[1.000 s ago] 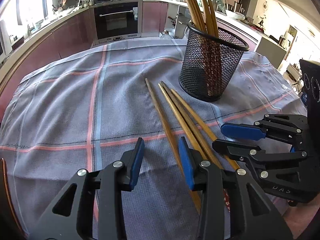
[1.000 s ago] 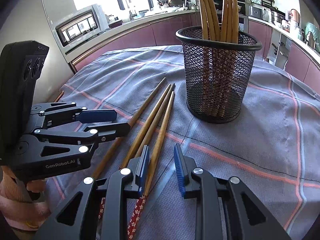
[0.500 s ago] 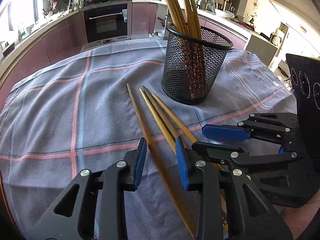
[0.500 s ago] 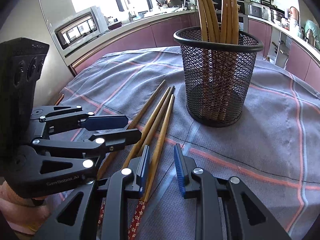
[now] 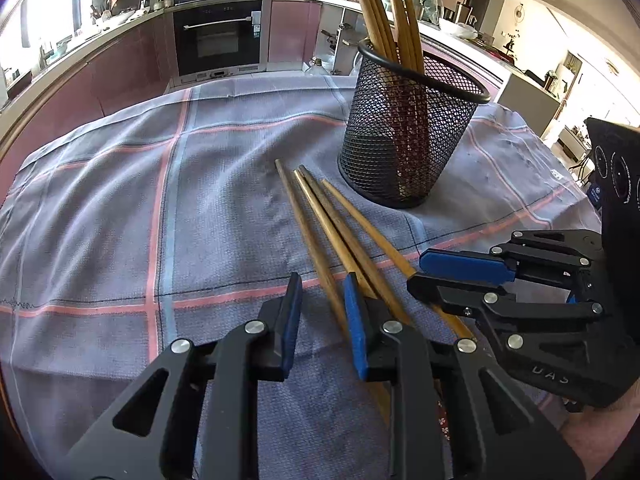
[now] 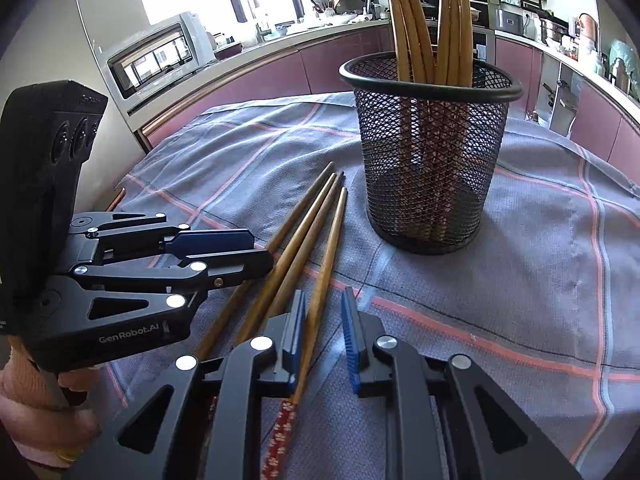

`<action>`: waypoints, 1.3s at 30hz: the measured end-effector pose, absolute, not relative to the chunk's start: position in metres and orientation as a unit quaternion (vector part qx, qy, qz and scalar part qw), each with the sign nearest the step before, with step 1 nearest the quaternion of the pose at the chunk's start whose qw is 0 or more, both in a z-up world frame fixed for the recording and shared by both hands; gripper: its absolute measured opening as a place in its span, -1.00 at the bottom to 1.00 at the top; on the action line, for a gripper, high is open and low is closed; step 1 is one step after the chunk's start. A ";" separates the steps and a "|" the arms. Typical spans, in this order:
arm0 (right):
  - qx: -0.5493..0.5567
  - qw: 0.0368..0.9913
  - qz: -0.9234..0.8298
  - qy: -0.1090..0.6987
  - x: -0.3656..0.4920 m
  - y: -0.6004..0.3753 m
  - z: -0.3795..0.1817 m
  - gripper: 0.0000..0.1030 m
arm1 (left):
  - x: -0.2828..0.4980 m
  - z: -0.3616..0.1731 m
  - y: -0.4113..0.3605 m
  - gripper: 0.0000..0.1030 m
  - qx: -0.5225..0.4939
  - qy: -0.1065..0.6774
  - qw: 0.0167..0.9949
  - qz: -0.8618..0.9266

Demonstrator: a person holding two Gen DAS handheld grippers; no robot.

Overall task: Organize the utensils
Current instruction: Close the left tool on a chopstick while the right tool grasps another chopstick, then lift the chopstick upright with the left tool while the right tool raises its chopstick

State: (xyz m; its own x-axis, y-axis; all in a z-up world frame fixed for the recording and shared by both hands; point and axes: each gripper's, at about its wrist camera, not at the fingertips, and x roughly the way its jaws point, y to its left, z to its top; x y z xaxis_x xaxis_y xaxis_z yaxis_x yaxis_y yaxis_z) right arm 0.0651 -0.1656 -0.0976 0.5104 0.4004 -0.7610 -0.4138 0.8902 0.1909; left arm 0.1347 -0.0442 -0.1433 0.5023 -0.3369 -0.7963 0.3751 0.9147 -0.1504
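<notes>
Four chopsticks [image 6: 304, 240] lie side by side on the cloth [image 5: 120, 208] that covers the tabletop, near the middle of it, with their thin tips pointing at the cup [image 6: 430, 152]. The black mesh cup stands just past those tips and already holds a bunch of chopsticks upright. The left gripper [image 5: 320, 312] has its jaws closing, with the leftmost stick between them, but the blue pads [image 5: 294, 312] do not seem to press it yet. The right gripper [image 6: 324, 328] has its jaws closing too, around the rightmost stick, which leans on one pad while a small gap shows at the other, so it is not pinched yet. To do this well, each gripper should squeeze just one stick, near its thick end, and make sure the two middle sticks do not get caught or rolled away. Then I think each stick should be lifted, tipped upright and dropped into the cup without knocking it over. The thick ends of the sticks are hidden under the grippers. Only a bit of a hand and a pink sleeve shows at the picture edges.
</notes>
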 end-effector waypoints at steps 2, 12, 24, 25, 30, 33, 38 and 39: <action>-0.005 0.868 0.233 0.438 0.066 -0.167 -0.098 -0.86 | 0.135 -0.143 -0.043 -0.71 0.015 0.457 0.864 -0.211; -0.010 0.870 0.226 0.438 0.084 -0.158 -0.099 -0.82 | 0.160 -0.143 -0.051 -0.58 0.037 0.462 0.867 -0.182; -0.009 0.871 0.223 0.437 0.099 -0.152 -0.100 -0.89 | 0.169 -0.144 -0.057 -0.77 0.033 0.462 0.869 -0.174; -0.006 0.871 0.223 0.437 0.099 -0.154 -0.100 -0.89 | 0.169 -0.144 -0.058 -0.77 0.033 0.460 0.870 -0.171; 0.000 0.872 0.227 0.434 0.095 -0.161 -0.098 -0.91 | 0.164 -0.144 -0.057 -0.81 0.024 0.461 0.871 -0.166; 0.005 0.871 0.232 0.432 0.092 -0.165 -0.096 -0.90 | 0.161 -0.142 -0.055 -0.84 0.019 0.460 0.872 -0.167; 0.019 0.872 0.246 0.423 0.083 -0.176 -0.089 -0.90 | 0.152 -0.134 -0.051 -0.84 0.013 0.452 0.876 -0.169; 0.020 0.872 0.248 0.421 0.081 -0.178 -0.087 -0.90 | 0.149 -0.132 -0.050 -0.84 0.014 0.449 0.878 -0.169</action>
State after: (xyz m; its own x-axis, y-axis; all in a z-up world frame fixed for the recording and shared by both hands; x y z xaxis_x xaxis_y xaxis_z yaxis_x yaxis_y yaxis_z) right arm 0.0808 -0.1780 -0.0868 0.5229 0.4504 -0.7237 -0.4160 0.8759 0.2445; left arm 0.1495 -0.0505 -0.1316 0.5405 -0.2845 -0.7918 0.3087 0.9425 -0.1279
